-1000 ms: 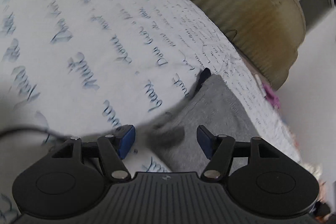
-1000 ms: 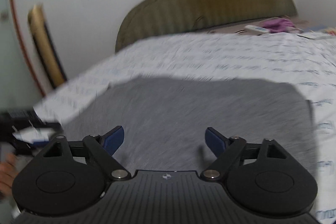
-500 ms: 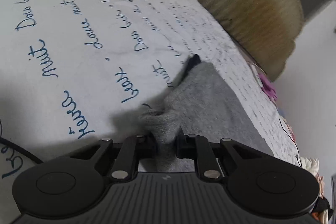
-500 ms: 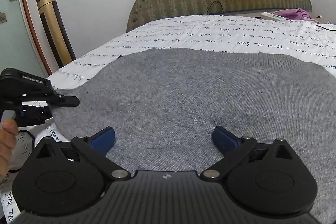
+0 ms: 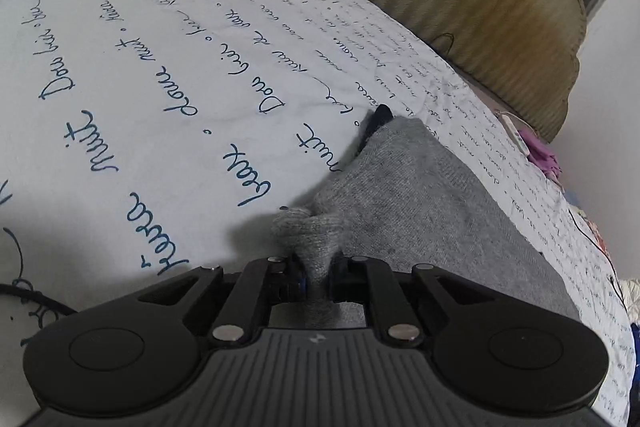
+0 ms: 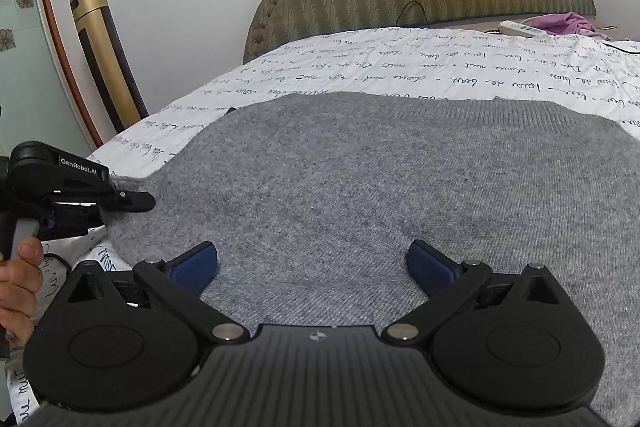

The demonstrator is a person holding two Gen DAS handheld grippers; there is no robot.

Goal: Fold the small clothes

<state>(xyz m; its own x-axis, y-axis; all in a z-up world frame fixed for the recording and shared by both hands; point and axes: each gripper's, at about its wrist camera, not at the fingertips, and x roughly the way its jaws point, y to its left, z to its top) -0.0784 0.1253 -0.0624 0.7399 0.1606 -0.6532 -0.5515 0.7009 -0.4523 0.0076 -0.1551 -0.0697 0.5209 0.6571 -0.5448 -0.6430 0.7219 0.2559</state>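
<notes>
Grey knit sweater (image 6: 380, 187) lies flat, lengthwise across my view; my left gripper (image 5: 316, 283) pinches its corner, right gripper (image 6: 312, 267) spread wide.

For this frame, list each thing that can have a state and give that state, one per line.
left gripper: jaws shut on a bunched edge of the grey sweater.
right gripper: jaws open, above the sweater, gripping nothing.
grey sweater: spread flat on the bedsheet, one edge pinched up.
bedsheet: spread over the bed, lightly wrinkled.
</notes>
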